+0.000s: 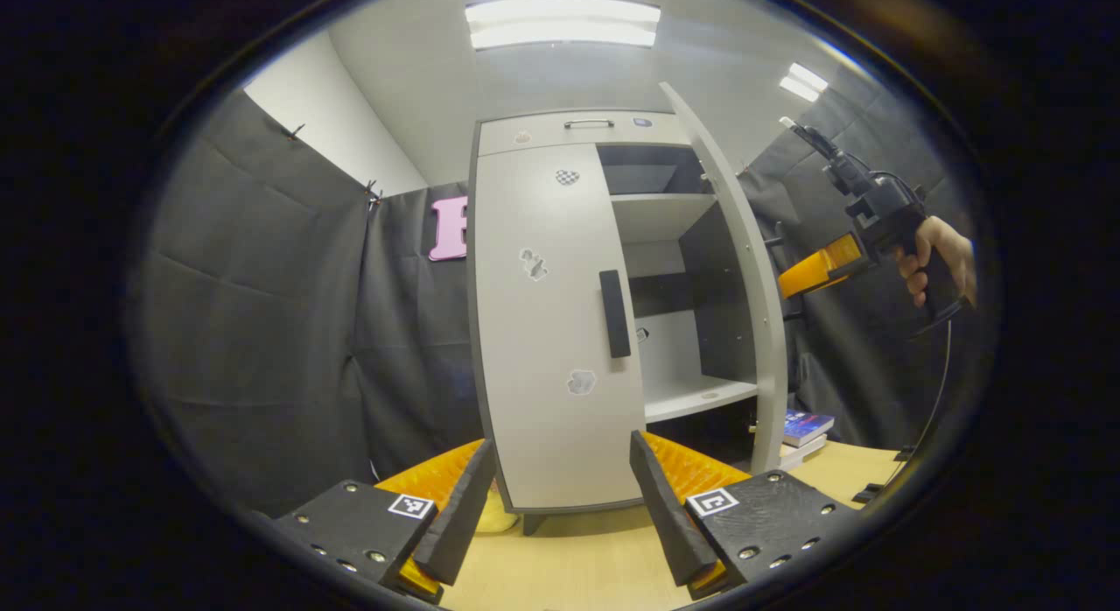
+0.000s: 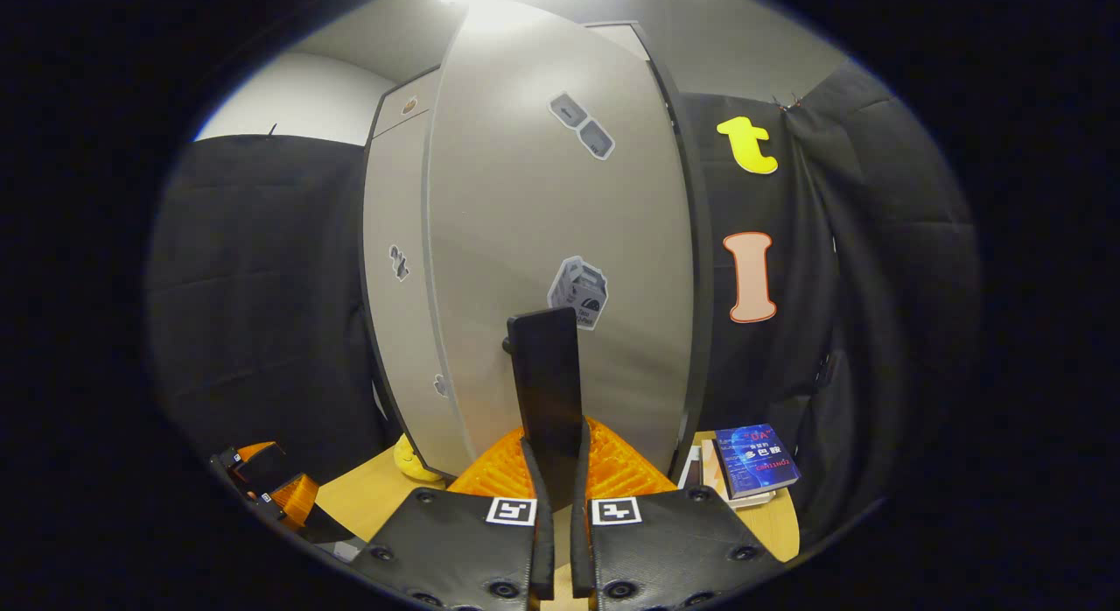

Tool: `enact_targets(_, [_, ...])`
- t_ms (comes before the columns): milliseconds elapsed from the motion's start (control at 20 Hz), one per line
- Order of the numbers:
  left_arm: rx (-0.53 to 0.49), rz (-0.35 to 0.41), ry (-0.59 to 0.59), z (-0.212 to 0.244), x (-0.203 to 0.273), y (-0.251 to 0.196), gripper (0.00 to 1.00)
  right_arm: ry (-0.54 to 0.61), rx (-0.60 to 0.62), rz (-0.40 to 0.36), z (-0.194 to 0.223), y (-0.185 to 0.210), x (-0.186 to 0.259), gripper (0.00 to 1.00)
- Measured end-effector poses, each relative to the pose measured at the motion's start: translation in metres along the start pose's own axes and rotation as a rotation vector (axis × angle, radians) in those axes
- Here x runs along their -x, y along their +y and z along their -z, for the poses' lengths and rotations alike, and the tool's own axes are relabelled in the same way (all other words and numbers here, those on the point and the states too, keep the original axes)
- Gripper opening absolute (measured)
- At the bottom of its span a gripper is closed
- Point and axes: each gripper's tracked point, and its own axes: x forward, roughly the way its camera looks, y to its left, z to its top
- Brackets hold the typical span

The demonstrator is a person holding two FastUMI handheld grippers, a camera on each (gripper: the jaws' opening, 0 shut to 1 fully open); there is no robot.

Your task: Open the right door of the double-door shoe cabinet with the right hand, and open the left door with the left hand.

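Straight ahead of the left gripper (image 1: 560, 506), the double-door shoe cabinet (image 1: 560, 331) standing upright on a pale wooden tabletop (image 1: 569, 567), black booth cloth draped behind and to both sides. Left door (image 1: 547, 331) closed flat, facing the left gripper, dotted with small stickers; its dark vertical handle (image 1: 615, 313) near the inner edge, above and slightly right of the gap between the fingers, well apart from them. Right door (image 1: 744, 287) swung wide, edge-on in the left gripper view, white shelves (image 1: 691, 396) bared beyond it and a drawer front with a slim metal pull (image 1: 588, 122) across the top. Left gripper spread wide, nothing between its fingers, tips just short of the cabinet's base.

Farther right in that same view, the right gripper (image 1: 792, 283) at the outer face of the opened door, a hand (image 1: 941, 265) wrapped around its grip.

Seen from the right gripper (image 2: 553, 471), the opened door's broad face (image 2: 560, 243) looming directly in front, two stickers high up and one just above the handle. Dark handle (image 2: 547, 383) rising upright from between the fingers, both fingers (image 2: 534, 471) pressed against its lower end, clamped tight. Closed left door (image 2: 398, 270) to the left behind. Down and right of the gripper, a stack of books (image 2: 752, 462) on the table; low to the left, a yellow object (image 2: 411, 462) partly hidden at the cabinet's foot.
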Motion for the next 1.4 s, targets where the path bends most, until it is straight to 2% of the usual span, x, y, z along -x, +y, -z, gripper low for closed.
enact_targets(150, [-0.003,0.015,0.000,-0.001,-0.002,-0.009,0.89,-0.004,0.002,0.018,0.001,-0.014,0.010,0.09])
enact_targets(200, [-0.002,0.020,0.001,0.000,-0.003,-0.011,0.89,-0.006,0.002,0.024,0.000,-0.018,0.013,0.05])
enact_targets(300, [-0.002,0.030,0.003,0.001,-0.005,-0.016,0.89,-0.011,-0.004,0.032,0.001,-0.025,0.017,0.08])
enact_targets(700, [0.003,0.061,0.017,0.005,-0.009,-0.034,0.89,-0.017,0.027,0.100,0.002,-0.061,0.032,0.08])
enact_targets(1000, [-0.006,0.078,0.019,0.004,-0.009,-0.043,0.89,-0.034,0.030,0.175,-0.001,-0.097,0.044,0.07])
enact_targets(1050, [-0.006,0.080,0.021,0.004,-0.009,-0.044,0.89,-0.036,0.033,0.192,0.000,-0.103,0.047,0.04])
enact_targets(1100, [-0.005,0.083,0.022,0.003,-0.009,-0.044,0.89,-0.040,0.039,0.213,-0.001,-0.110,0.047,0.06])
enact_targets(1150, [-0.004,0.085,0.024,0.004,-0.009,-0.045,0.89,-0.045,0.037,0.220,0.000,-0.114,0.046,0.05])
enact_targets(1250, [-0.004,0.091,0.026,0.004,-0.009,-0.046,0.89,-0.053,0.006,0.188,-0.001,-0.109,0.048,0.03])
enact_targets(1400, [0.007,0.104,0.035,0.002,-0.009,-0.052,0.89,-0.064,0.031,0.203,0.001,-0.111,0.050,0.00])
